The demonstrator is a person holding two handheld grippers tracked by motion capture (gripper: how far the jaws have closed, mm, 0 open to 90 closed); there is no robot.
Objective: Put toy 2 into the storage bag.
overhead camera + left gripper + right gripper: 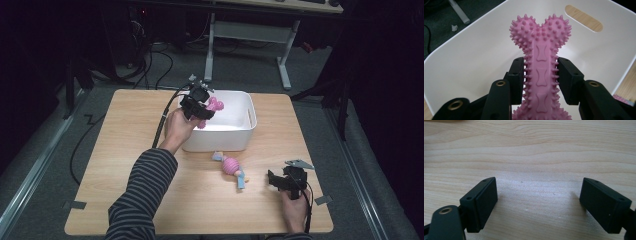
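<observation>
A pink spiky bone-shaped toy (541, 50) is clamped by its shaft between the jaws of my left gripper (541, 75). In the high view that left gripper (200, 111) hangs over the left part of the white bin (235, 137), with the pink toy (214, 106) above the bin's inside. A second toy, pink with pale blue ends (231, 167), lies on the wooden table in front of the bin. My right gripper (272, 179) rests low near the table's front right, to the right of that toy, open with bare wood between its pads (484, 200).
The white bin's wall has an oval handle slot (583, 18). The wooden table (125, 165) has bare wood at left and front. Cables (165, 115) trail from the left gripper over the table's back edge. A desk frame (250, 35) stands beyond.
</observation>
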